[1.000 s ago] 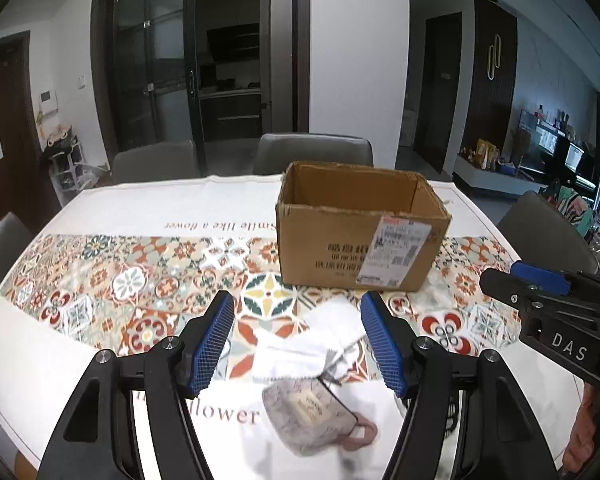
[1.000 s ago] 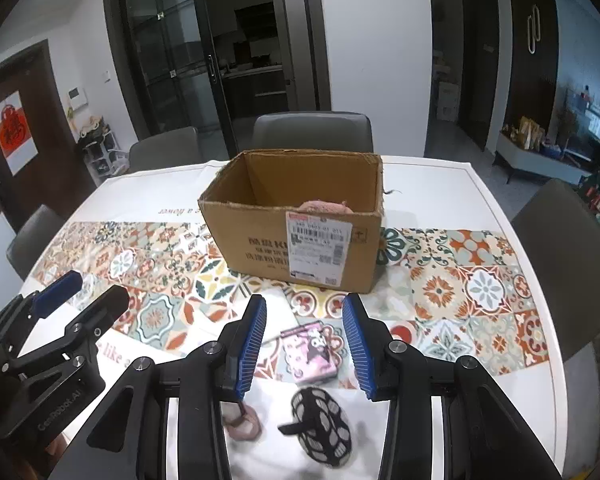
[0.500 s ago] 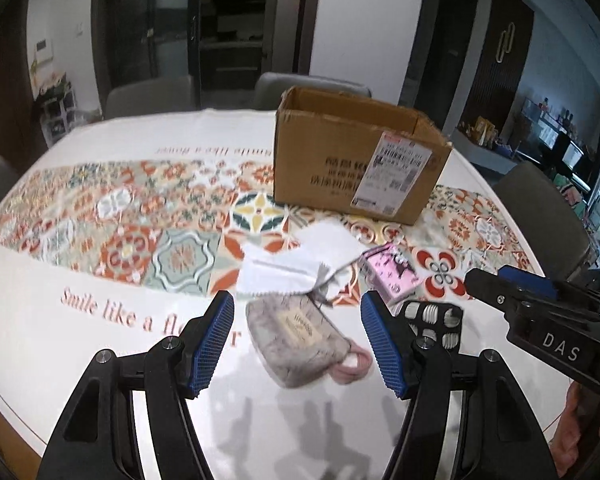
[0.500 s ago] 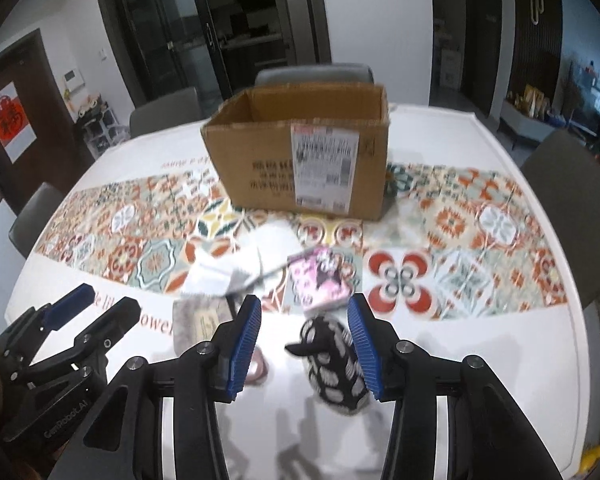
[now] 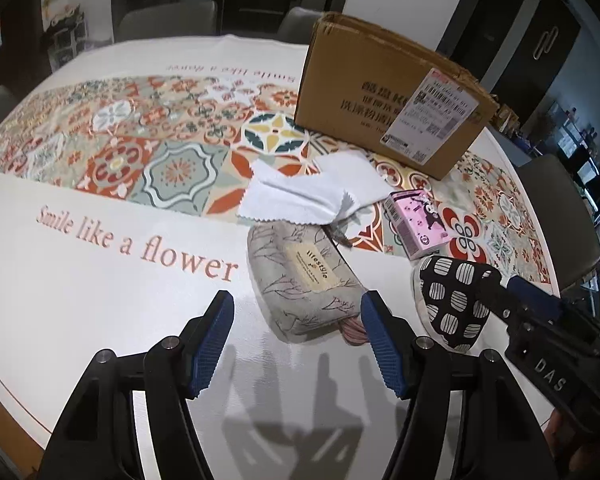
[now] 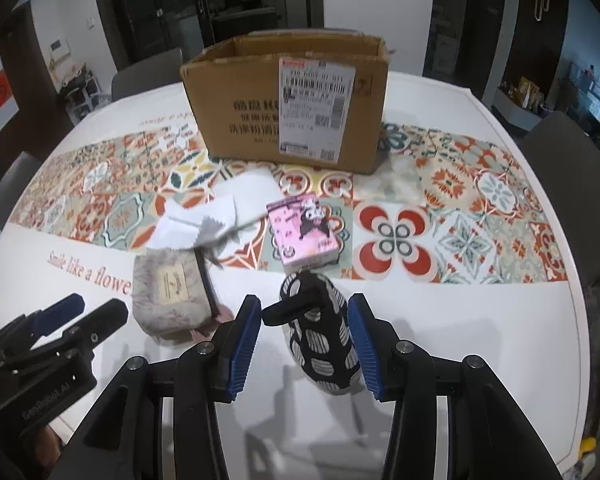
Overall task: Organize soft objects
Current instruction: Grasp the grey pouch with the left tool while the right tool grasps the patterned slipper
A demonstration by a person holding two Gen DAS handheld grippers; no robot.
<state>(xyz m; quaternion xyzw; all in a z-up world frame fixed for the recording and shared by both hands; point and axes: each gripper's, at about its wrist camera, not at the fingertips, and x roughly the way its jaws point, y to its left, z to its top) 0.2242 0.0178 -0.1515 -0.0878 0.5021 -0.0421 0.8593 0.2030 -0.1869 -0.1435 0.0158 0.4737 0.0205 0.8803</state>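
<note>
A grey fabric pouch [image 5: 304,276] with a "lifestyle" label lies on the white tablecloth [image 5: 100,300]. My left gripper [image 5: 298,300] hangs open just over its near end, and the pads touch nothing. A pink loop [image 5: 354,326] peeks out beside the pouch. To the right lies a black pouch with white ovals [image 6: 324,340]. My right gripper [image 6: 304,308] stands open astride it, both pads just clear of the fabric. White cloths [image 5: 300,192] and a pink cartoon pack [image 6: 304,232] lie further back. The open cardboard box [image 6: 284,108] stands behind them.
The table's patterned runner [image 6: 460,208] crosses the middle. Grey chairs [image 6: 560,148] stand around the table. The table's near edge [image 5: 4,384] curves close below the grippers. In the right wrist view my left gripper [image 6: 96,308] shows at lower left beside the grey pouch [image 6: 168,292].
Both grippers have come down toward the table and tipped more steeply. The grey pouch now lies between the left fingers and the black patterned pouch between the right fingers, whose jaws widened slightly.
</note>
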